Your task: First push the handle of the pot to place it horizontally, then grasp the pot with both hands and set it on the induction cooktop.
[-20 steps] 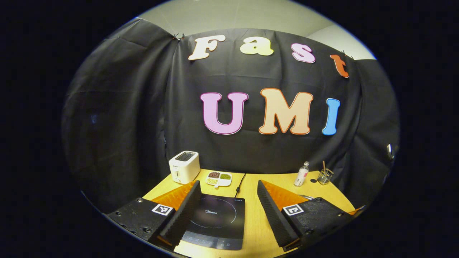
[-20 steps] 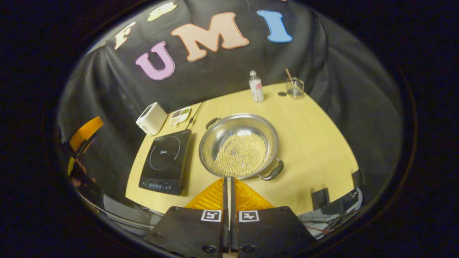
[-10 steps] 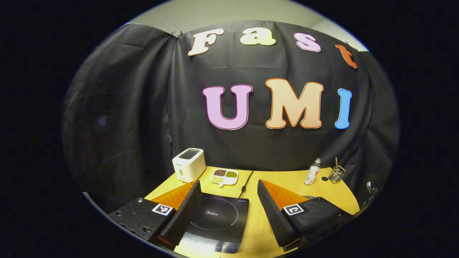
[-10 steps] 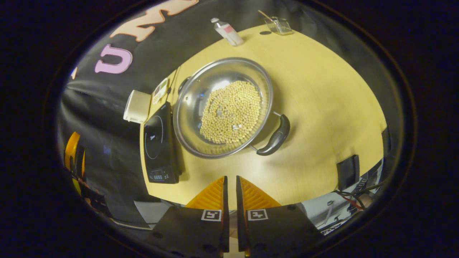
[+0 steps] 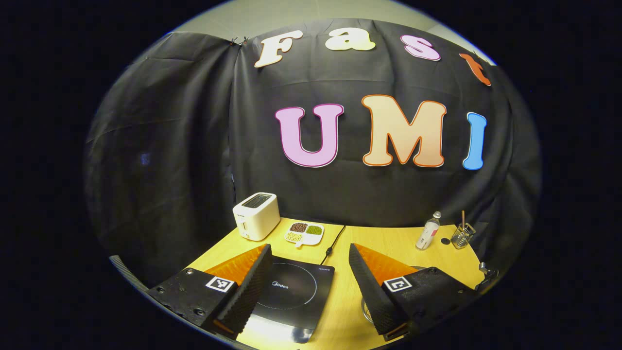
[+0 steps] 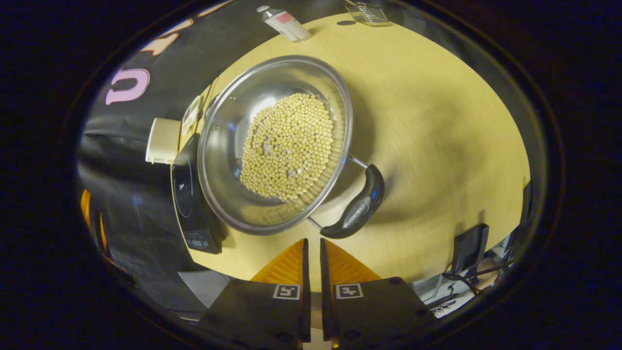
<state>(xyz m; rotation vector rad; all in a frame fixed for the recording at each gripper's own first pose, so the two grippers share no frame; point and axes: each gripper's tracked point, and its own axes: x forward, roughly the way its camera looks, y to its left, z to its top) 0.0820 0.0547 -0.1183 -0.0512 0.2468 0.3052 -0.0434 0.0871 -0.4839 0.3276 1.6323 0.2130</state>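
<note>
A steel pot (image 6: 226,146) with yellow beans (image 6: 289,146) in it sits on the wooden table (image 6: 437,121). Its black near handle (image 6: 357,209) points toward the lower right; the far handle (image 6: 212,100) peeks over the rim. My right gripper (image 6: 311,241) hovers just short of the near handle, its fingers almost together with nothing between them. Left of the pot lies the black induction cooktop (image 6: 189,194). In the left gripper view my left gripper (image 5: 309,249) is open above the cooktop (image 5: 294,291). A sliver of the pot rim (image 5: 363,307) shows by its right finger.
A white toaster (image 5: 256,215) and a small dish of beans (image 5: 303,233) stand at the back left, with the cooktop's cord (image 5: 335,240) beside them. A bottle (image 5: 427,236) and a glass with a stick (image 5: 459,236) stand at the back right.
My right gripper has come down and closer to the pot's near handle, and its fingers parted by a slit. The left gripper has drifted slightly forward and stayed open.
</note>
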